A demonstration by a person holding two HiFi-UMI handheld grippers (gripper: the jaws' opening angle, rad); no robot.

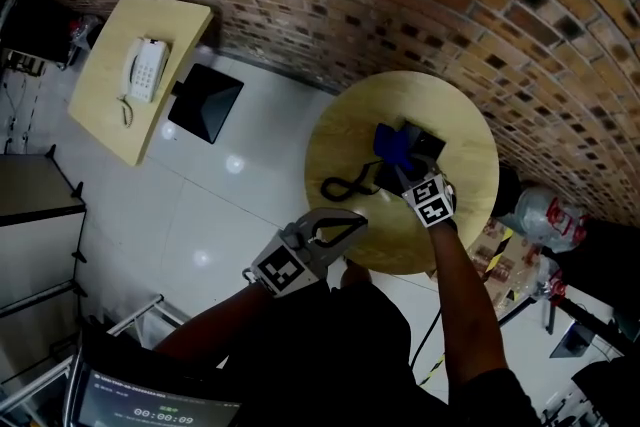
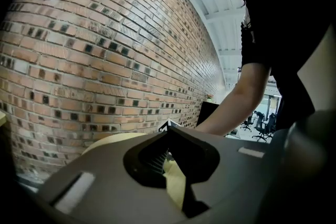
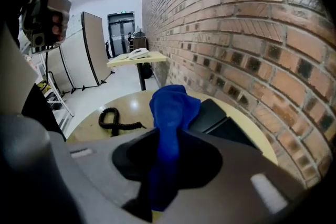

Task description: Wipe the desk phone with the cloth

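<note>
A black desk phone [image 1: 426, 144] sits on the round yellow table [image 1: 470, 205], close to the brick wall. Its coiled cord [image 1: 345, 185] trails across the tabletop to the left. My right gripper [image 1: 402, 173] is shut on a blue cloth [image 1: 391, 146], which hangs bunched over the phone's left side. In the right gripper view the cloth [image 3: 170, 110] rises between the jaws in front of the phone [image 3: 216, 119], with the cord [image 3: 113, 120] to the left. My left gripper [image 1: 358, 221] hovers at the table's near-left edge, shut and holding nothing. In its own view the tips [image 2: 168, 127] meet.
A brick wall [image 1: 420, 5] runs behind the table. A second yellow table [image 1: 110, 105] at the upper left carries a white phone [image 1: 145, 70], with a black box [image 1: 205, 102] on the floor beside it. Plastic bags [image 1: 545, 215] lie to the right of the round table.
</note>
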